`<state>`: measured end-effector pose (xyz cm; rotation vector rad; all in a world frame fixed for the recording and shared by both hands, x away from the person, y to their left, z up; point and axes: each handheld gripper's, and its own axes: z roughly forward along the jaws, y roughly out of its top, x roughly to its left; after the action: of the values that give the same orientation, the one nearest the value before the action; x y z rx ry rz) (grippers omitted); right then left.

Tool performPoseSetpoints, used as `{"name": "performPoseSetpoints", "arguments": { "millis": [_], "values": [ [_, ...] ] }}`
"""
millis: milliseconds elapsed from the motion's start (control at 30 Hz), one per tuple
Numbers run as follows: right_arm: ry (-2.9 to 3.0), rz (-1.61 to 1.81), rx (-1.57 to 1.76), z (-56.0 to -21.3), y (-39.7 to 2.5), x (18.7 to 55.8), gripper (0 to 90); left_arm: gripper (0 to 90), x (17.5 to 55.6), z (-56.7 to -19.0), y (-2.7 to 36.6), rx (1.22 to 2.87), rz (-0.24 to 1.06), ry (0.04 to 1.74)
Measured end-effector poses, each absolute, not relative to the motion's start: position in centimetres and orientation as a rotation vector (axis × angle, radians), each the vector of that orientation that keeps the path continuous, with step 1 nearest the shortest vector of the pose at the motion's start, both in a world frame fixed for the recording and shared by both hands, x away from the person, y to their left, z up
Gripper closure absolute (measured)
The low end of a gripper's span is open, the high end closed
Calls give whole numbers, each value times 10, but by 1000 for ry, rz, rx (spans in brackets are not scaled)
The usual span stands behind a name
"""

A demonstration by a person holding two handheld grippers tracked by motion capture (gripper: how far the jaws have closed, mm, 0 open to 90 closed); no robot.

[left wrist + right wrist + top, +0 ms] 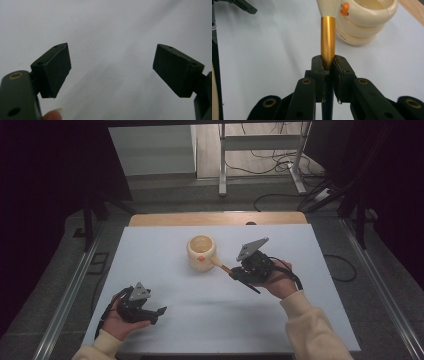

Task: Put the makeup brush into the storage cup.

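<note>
Brush (220, 265) and cup (201, 252) sit near the middle of the white table (165, 270) in the high view: the cream cup stands upright, open mouth up, and the brush pokes out from its 4 o'clock side, cream head against the cup's wall, gold handle running down to the right gripper (234, 274). That gripper, in the person's right hand (277, 282) at about 4 o'clock from the cup, is clenched on the handle's far end. The left gripper (159, 312) lies well apart at 7 o'clock from the cup, low over the table, jaws spread and holding nothing.

Left gripper view: the left gripper (111, 71) stands released, its two black pads wide apart over bare white table (110, 30), a fingertip (53, 115) showing at 6 o'clock.

Right gripper view: the right gripper (328, 65) clamps the gold handle of the brush (328, 37), which rises straight toward 12 o'clock. The brush's cream head touches the ringed cup (364, 22) at its 9 o'clock side, beside a small orange mark on the cup. The left gripper's tip (244, 6) shows at 11 o'clock.
</note>
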<state>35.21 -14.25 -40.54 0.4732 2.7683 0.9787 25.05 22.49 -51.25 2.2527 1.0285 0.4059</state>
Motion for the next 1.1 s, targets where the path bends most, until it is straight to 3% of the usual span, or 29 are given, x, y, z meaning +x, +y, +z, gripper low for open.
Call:
{"name": "performPoseSetpoints", "arguments": {
  "millis": [1100],
  "values": [
    [2615,1222,562,-408,-168,345,793,158,252,-512,225,2228,417,1064]
  ]
}}
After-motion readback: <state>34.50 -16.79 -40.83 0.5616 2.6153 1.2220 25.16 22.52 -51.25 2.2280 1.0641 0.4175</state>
